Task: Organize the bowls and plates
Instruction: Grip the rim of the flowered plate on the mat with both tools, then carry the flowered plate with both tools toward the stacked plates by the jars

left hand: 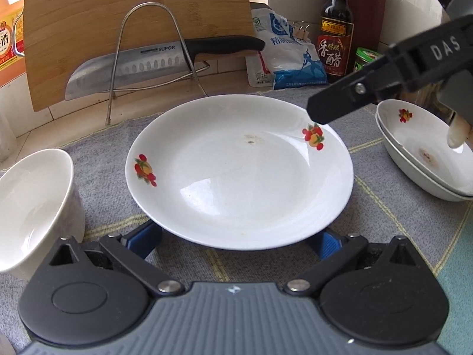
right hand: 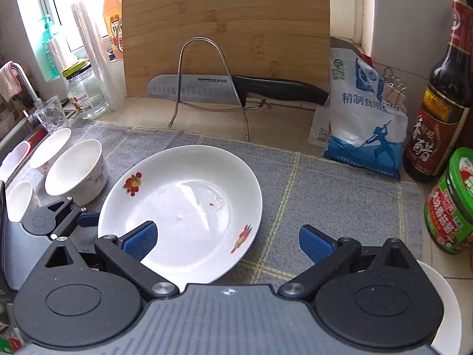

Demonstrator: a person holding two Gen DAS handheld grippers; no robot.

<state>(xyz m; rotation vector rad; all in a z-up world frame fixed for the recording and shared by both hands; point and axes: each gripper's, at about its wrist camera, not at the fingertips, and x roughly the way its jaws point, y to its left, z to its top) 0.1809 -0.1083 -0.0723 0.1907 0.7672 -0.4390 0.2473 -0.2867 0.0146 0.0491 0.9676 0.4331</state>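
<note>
- Across the left wrist view, a white plate (left hand: 239,171) with fruit prints is seen lying on the grey cloth (left hand: 384,207) of the table; its near rim is flanked by the widely spread blue pads of the left tool (left hand: 236,241), and nothing is gripped.
- Stacked plates (left hand: 425,159) are seen at far right, a white bowl (left hand: 32,207) at near left.
- Through the right wrist view, the right tool (right hand: 227,242) is shown open and empty above the plate's near edge.
- More bowls (right hand: 74,171) are grouped at left.
</note>
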